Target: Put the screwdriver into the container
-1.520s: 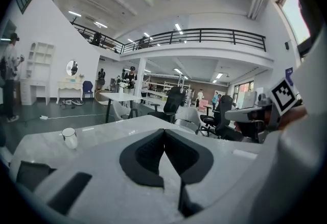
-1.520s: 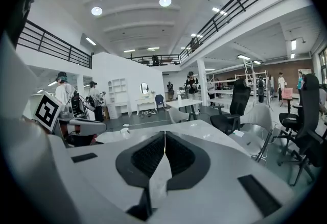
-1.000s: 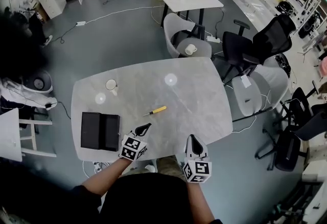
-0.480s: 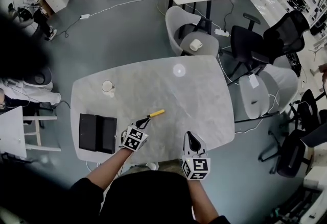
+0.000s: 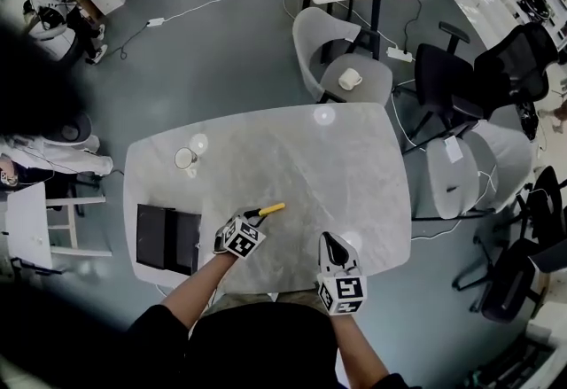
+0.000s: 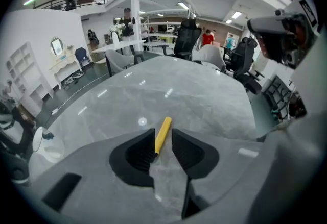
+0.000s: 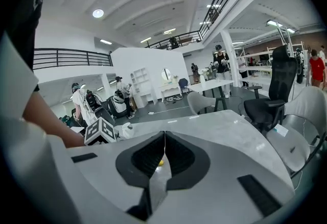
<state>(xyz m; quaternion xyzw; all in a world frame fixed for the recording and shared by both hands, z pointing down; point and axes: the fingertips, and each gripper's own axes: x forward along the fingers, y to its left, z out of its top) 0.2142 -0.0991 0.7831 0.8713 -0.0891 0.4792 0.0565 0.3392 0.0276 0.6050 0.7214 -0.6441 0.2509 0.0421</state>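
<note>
The screwdriver (image 5: 268,210), yellow-handled with a dark shaft, lies on the grey marble table (image 5: 337,166) near its front middle. My left gripper (image 5: 251,218) is down at the shaft end. In the left gripper view the jaws are opening, and the yellow handle (image 6: 163,127) lies between the left gripper (image 6: 162,133) pads, which do not press on it. The container, a black open box (image 5: 166,239), stands at the table's front left, beside my left arm. My right gripper (image 5: 329,242) hovers over the front edge to the right, and its jaws (image 7: 164,133) are shut and empty.
A white mug (image 5: 185,159) stands at the table's left, behind the box. Grey chairs (image 5: 341,68) and a black office chair (image 5: 461,77) crowd the far and right sides. The table's front edge runs just under both grippers.
My left gripper has moved forward from the front edge up to the screwdriver's shaft end. The right gripper has stayed near the front edge. The head view has shifted a little.
</note>
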